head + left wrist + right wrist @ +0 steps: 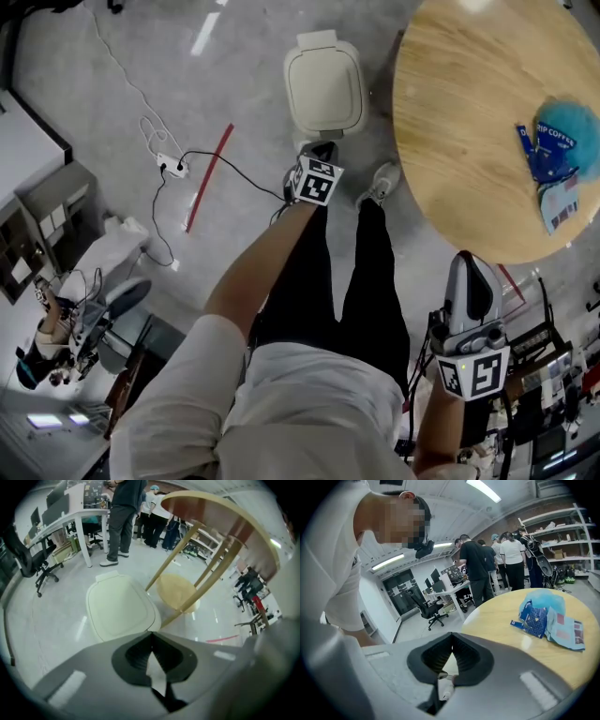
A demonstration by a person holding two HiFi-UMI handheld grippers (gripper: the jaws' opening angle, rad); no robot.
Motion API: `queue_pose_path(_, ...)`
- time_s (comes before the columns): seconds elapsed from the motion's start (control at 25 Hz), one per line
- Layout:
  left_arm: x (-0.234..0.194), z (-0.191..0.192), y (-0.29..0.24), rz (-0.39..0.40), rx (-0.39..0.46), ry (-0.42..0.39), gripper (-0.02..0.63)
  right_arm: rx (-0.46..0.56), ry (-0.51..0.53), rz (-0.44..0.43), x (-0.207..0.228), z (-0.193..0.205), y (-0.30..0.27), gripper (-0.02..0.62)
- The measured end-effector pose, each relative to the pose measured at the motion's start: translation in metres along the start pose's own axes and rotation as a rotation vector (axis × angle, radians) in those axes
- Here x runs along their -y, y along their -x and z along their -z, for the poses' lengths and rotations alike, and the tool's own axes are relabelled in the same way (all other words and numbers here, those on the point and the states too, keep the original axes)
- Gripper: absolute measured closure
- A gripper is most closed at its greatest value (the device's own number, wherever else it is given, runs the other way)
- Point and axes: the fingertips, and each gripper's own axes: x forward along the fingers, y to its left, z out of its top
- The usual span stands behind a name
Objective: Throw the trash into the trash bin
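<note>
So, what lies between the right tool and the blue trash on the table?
Only bare tabletop, as the right gripper view shows; nothing stands between right tool and trash.

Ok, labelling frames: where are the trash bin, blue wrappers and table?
trash bin [324, 86], head view, middle of lid
blue wrappers [535, 618], right gripper view, dark blue packet
table [459, 122], head view, bare wood top

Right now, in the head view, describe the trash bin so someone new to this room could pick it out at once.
Find the round wooden table at the head view's upper right; the trash bin stands on the grey floor just left of it. It is a cream, rounded-square box with its lid shut, unlike the table's round wooden foot beside it.
</note>
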Motion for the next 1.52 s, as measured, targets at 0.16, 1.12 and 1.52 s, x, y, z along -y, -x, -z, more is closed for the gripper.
queue_pose_path(0.16, -0.014, 0.011, -0.027, -0.038, -0.045, 0.022, 0.603, 0.008, -0.005, -0.003, 0.008, 0.008, -0.003, 0.594)
queue_pose_path(1.12, -0.033, 0.041, -0.082, -0.154, -0.133, -0.005, 0.6, 0.025, -0.066, 0.055, 0.048, 0.041, -0.01, 0.594)
queue_pose_path(1.52, -0.035, 0.039, -0.081, -0.165, -0.158, 0.024, 0.598, 0.032, -0.078, 0.054, 0.047, 0.045, -0.014, 0.594)
